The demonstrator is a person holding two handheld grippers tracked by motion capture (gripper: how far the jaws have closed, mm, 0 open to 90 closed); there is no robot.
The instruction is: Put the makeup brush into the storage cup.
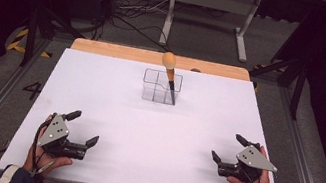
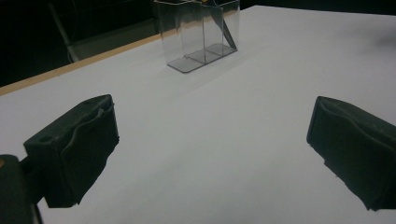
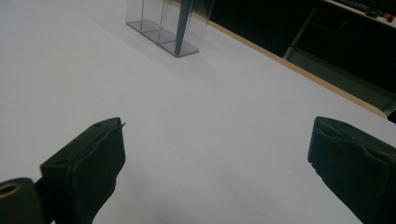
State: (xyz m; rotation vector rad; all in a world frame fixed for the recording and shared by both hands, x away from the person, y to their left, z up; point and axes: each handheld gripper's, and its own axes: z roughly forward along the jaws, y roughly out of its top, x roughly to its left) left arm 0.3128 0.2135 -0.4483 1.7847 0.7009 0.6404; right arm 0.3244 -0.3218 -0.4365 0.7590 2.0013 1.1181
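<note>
White sheeting covers the worktop (image 1: 146, 119), with a wooden edge showing along the far side. Clear divided holder (image 1: 161, 87) stands upright near the far centre. Brush (image 1: 170, 75) leans inside its right-hand compartment, black handle down, tan head up and above the rim. Left gripper (image 1: 83, 129) rests at the near left corner, jaws spread wide, nothing between them. Right gripper (image 1: 227, 147) rests at the near right corner, jaws likewise wide and empty. Both sit well apart from the holder.
</note>
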